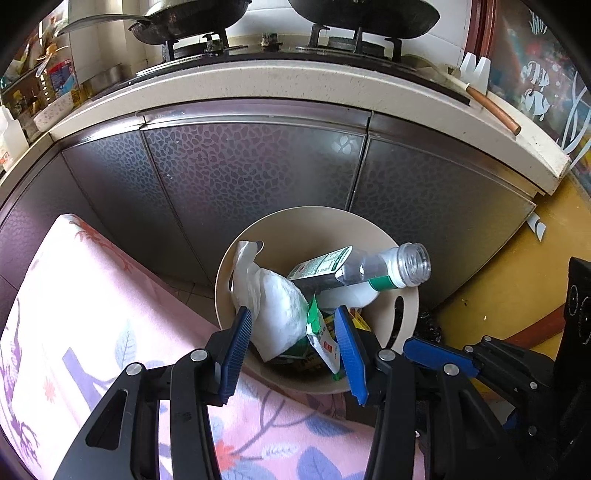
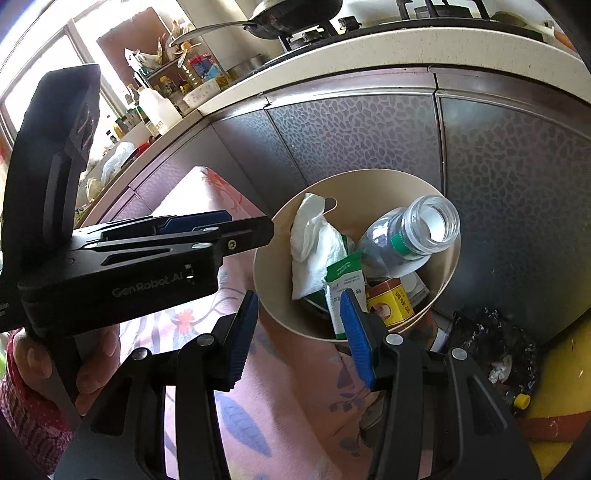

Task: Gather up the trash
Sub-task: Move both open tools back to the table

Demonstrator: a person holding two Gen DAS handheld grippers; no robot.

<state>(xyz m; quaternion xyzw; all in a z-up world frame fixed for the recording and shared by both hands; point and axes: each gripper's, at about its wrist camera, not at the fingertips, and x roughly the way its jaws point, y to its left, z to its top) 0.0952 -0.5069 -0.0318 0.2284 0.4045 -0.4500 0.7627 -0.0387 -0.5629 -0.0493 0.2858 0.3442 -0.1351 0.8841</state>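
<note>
Both grippers, left gripper [image 1: 291, 347] and right gripper [image 2: 301, 336], hover above the bin [image 1: 408, 306], jaws part-open, holding nothing. Inside the bin lie a clear bottle [image 1: 384, 267] and crumpled tissue [image 1: 275, 306].

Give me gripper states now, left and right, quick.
Left gripper: open, fingers empty above the bin.
Right gripper: open, holding nothing.

1 bin [image 1: 408, 306], 1 plastic btl [image 1: 369, 269], 1 tissue wad [image 1: 277, 314], 2 pans [image 1: 184, 22] (on stove), 2 grippers [image 1: 291, 350].

text: "GenRobot.AI" | on: left gripper [image 2: 255, 230] body | other labels: unreadable
</note>
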